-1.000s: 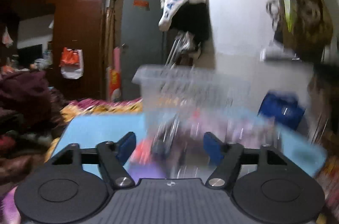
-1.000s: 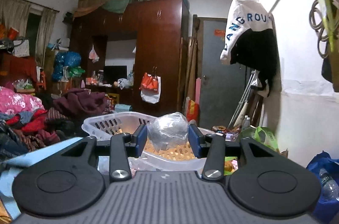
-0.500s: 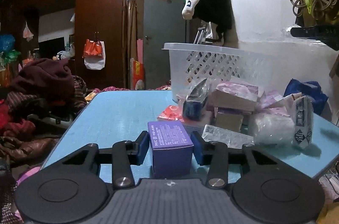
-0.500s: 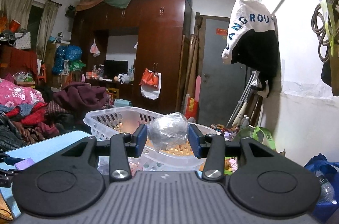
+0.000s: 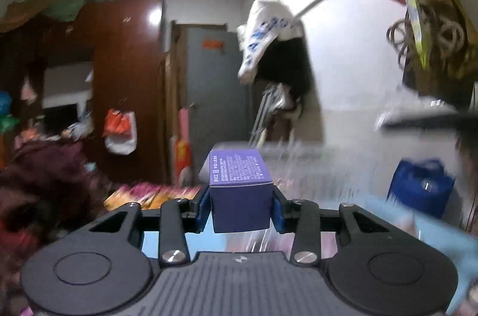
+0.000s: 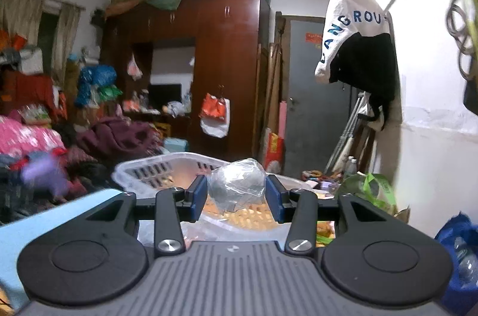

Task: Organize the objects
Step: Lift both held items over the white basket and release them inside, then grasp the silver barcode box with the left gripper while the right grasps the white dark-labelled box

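My left gripper (image 5: 240, 207) is shut on a purple box (image 5: 240, 190) with white print and holds it in the air above the blue table (image 5: 442, 238); this view is motion-blurred. The white slatted basket (image 5: 313, 154) shows as a blur behind the box. My right gripper (image 6: 236, 198) is shut on a clear plastic-wrapped bundle (image 6: 237, 184) and holds it above the white basket (image 6: 143, 171), which stands on the blue table (image 6: 59, 214). A purple blur (image 6: 43, 175) at the left of the right wrist view is the box in my left gripper.
A blue bag (image 5: 421, 187) sits right of the table by the wall. A green bag (image 6: 369, 190) and floor clutter lie beyond the basket. Clothes (image 6: 113, 136) are piled at the left. A dark wardrobe (image 6: 209, 71) and grey door (image 6: 313, 97) stand behind.
My left gripper closed on the purple box on the table and has lifted it up fast. My right gripper still holds the bundle over the basket, moved slightly nearer.
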`<state>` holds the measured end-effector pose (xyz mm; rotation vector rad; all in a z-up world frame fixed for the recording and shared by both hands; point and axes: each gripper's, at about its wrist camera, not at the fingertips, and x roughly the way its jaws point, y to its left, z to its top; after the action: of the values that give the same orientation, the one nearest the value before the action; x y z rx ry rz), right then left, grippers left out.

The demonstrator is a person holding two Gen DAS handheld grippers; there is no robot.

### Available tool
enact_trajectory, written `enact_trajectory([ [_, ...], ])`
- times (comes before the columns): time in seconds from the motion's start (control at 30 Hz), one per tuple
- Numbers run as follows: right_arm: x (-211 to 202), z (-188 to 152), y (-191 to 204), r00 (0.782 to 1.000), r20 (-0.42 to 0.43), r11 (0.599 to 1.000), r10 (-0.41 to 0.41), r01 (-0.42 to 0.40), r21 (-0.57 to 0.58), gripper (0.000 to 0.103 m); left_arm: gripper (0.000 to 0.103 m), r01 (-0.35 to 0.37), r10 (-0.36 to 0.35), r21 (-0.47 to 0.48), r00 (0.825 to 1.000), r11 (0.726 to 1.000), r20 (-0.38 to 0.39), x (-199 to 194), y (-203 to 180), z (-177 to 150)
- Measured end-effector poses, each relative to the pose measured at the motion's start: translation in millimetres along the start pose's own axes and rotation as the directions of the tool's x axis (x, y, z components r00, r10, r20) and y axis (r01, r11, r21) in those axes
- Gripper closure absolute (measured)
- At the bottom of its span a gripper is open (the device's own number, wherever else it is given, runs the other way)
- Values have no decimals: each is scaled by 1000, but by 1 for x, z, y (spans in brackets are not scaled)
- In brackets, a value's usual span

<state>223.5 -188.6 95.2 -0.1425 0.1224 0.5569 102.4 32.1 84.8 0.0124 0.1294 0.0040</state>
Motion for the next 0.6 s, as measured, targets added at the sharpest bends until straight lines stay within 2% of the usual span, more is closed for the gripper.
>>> enact_trajectory([
  [0.07, 24, 4, 5, 999, -30, 999, -20, 19, -32, 57, 59, 36, -36, -3, 999, 999, -26, 40, -10, 31],
  [0.13, 44, 6, 6, 998, -62, 998, -29, 26, -49, 57, 59, 32, -30, 31, 996, 999, -88, 88, -25, 54],
  [0.23, 67, 6, 6, 994, -99, 998, -51, 46, -52, 55, 57, 38, -35, 17, 984, 999, -176, 135, -36, 58],
  [0.27, 69, 6, 6, 994, -102, 998, -50, 46, -47, 44, 46, 47, -44, 10, 979, 999, -200, 144, -37, 55],
  [0.3, 69, 5, 6, 993, -107, 998, -45, 40, -43, 31, 26, 48, -45, 12, 974, 999, -223, 151, -38, 50],
  [0.33, 65, 5, 6, 993, -105, 998, -48, 44, -39, 6, 18, 43, -37, 20, 972, 999, -231, 152, -38, 45],
  [0.37, 56, 3, 8, 995, -75, 997, -63, 61, -38, 0, 17, 31, -23, 34, 976, 999, -214, 147, -38, 39],
  [0.43, 31, -2, 12, 999, -11, 998, -52, 52, -44, 0, 16, 18, -8, 60, 987, 998, -160, 125, -35, 29],
  [0.5, -5, -15, 13, 999, 43, 1000, -26, 26, 9, 0, 0, 9, -2, 62, 994, 998, -110, 94, -31, 21],
  [0.6, -59, -52, 17, 995, 95, 995, -11, 1, 104, 0, 0, 12, -11, 68, 1000, 998, -5, 43, -24, 5],
])
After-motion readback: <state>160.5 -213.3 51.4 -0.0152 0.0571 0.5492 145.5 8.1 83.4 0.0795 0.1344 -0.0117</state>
